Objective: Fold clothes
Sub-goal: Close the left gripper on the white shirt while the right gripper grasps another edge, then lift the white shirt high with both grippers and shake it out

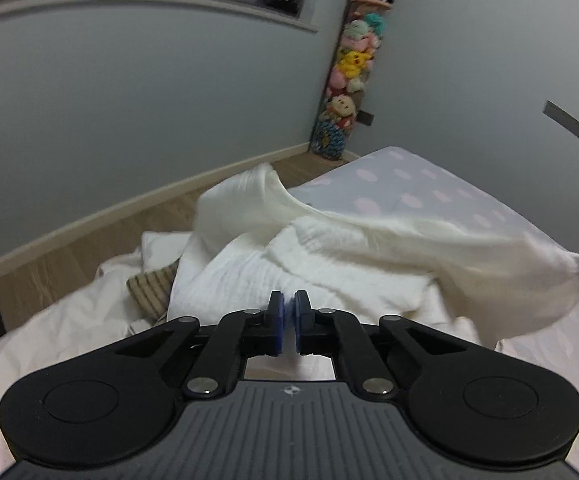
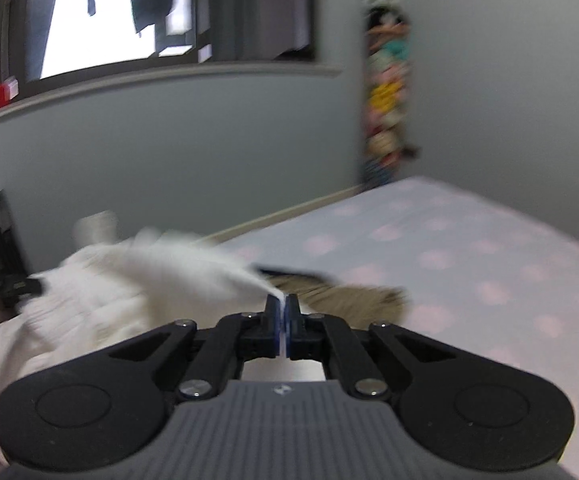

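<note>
Left wrist view: the left gripper point(image 1: 289, 309) has its blue pads nearly together with nothing between them, above the white garment point(image 1: 329, 240) heaped on the dotted bed point(image 1: 449, 196). Right wrist view: the right gripper point(image 2: 282, 307) pinches the garment's edge, which stretches away leftward, blurred.

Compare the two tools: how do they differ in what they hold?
The right tool is shut on a white cloth, whose edge shows between its blue pads; the left tool is nearly closed, with nothing visible between its pads. The right tool pulls the cloth up off the bed; the left tool only points at the cloth pile. Both are black with blue pads.
</note>
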`<state>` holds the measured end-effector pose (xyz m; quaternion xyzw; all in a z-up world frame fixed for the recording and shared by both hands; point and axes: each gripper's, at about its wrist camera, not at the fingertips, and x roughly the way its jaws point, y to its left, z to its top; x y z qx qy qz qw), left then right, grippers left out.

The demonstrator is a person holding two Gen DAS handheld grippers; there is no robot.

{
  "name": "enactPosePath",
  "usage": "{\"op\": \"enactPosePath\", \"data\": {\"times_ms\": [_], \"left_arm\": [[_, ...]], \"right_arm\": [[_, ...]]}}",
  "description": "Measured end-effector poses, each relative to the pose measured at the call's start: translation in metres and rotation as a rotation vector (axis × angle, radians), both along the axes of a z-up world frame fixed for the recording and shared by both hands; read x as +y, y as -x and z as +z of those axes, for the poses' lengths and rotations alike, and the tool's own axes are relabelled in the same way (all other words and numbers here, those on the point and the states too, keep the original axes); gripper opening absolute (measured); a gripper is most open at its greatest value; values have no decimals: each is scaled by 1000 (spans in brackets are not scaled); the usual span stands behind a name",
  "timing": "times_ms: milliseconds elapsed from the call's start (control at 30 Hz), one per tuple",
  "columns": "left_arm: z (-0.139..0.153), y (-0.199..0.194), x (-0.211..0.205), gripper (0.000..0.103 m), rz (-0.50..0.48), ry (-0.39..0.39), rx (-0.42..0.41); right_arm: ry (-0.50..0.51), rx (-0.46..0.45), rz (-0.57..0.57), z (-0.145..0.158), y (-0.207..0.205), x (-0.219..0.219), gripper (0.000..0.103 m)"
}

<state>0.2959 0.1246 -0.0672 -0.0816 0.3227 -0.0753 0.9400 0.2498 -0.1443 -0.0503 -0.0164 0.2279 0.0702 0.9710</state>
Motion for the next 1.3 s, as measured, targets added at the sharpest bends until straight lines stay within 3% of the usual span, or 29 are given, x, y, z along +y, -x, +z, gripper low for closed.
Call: {"op": "enactPosePath", "data": {"times_ms": [200, 367, 467, 533, 667, 733, 867, 1033, 1133, 1200, 1300], "left_arm": [[49, 42, -46, 3, -135, -37, -78], [82, 92, -122, 3, -373, -54, -93], [79, 123, -185, 3, -555, -106, -37], [63, 136, -225, 3, -678, -134, 28], [38, 158, -291, 5, -835, -225, 80], [29, 164, -316, 12, -906, -250, 93], [8, 185, -359, 24, -1056, -385, 21], [-25, 199, -398, 32, -1200, -534, -11], [-43, 203, -412, 43, -1270, -631, -36], [-54, 206, -418, 46, -1324, -707, -72], [-73, 200, -429, 49, -1364, -725, -22]], "right_arm": [[44, -131, -220, 52, 80, -95, 2], [72, -214, -396, 90, 174, -177, 2], [80, -195, -509, 90, 238, -222, 2], [92, -146, -591, 74, 277, -251, 2], [27, 30, -746, 10, 348, -307, 3], [-10, 121, -801, -29, 374, -318, 3], [-115, 201, -883, -88, 411, -344, 3], [-204, 194, -886, -126, 411, -348, 3], [-226, 187, -856, -140, 409, -352, 3], [-234, 184, -841, -148, 403, -355, 3], [-237, 188, -828, -158, 394, -358, 3]]}}
